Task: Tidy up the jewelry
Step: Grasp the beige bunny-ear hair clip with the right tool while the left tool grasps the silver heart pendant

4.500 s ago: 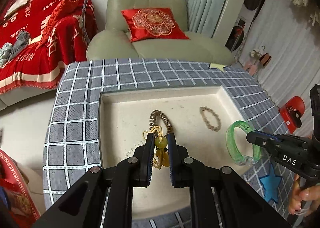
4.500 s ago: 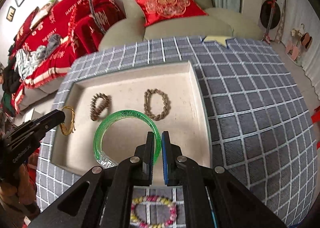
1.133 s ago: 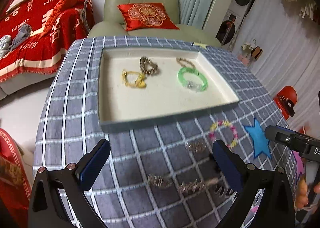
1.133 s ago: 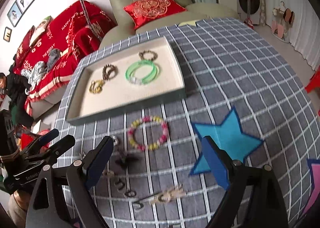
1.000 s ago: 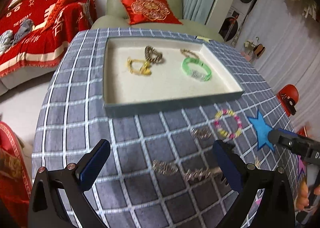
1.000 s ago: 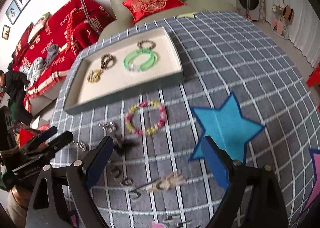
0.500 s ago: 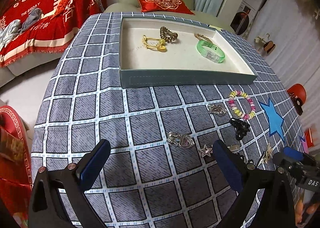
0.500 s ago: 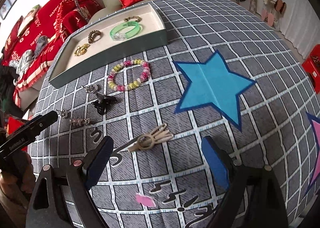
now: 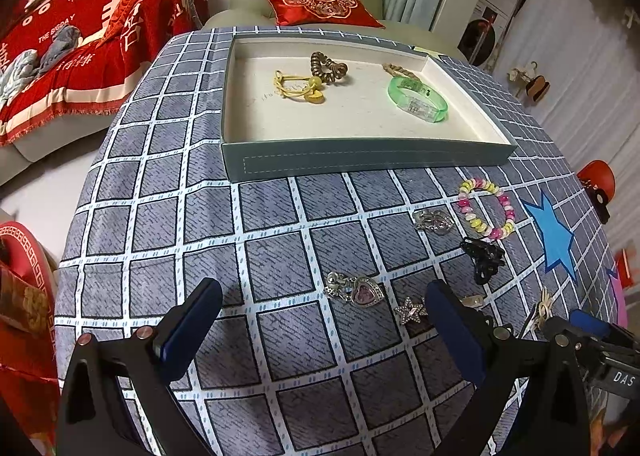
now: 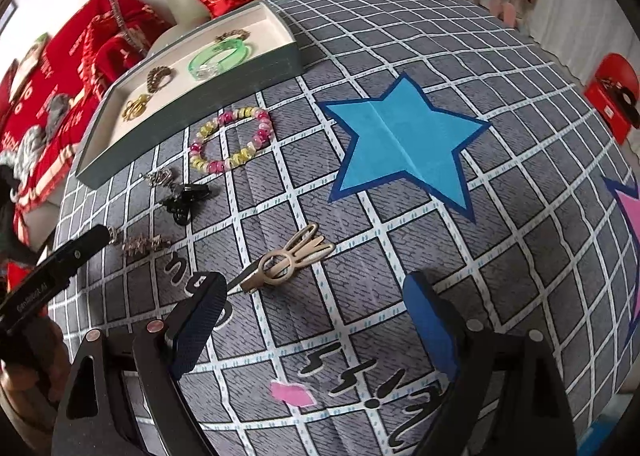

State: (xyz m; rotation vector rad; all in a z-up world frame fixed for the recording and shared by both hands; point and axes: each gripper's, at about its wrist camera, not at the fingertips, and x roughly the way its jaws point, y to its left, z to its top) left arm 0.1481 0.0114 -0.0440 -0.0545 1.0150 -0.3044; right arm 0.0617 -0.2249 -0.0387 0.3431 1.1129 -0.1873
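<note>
Fingers of both the left gripper (image 9: 322,316) and right gripper (image 10: 314,302) are spread, nothing held. Heart charm (image 9: 356,292) should be straddled squarely, pinched low against the desk (image 9: 280,240), then carried to the tray (image 9: 360,164).

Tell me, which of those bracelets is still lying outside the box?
The pink, yellow and white beaded bracelet. It lies on the checked tablecloth in front of the grey tray, while the clear green bangle sits inside.

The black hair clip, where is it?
In the left wrist view the black clip lies on the tablecloth at right, just below the beaded bracelet, outside the tray.
</note>
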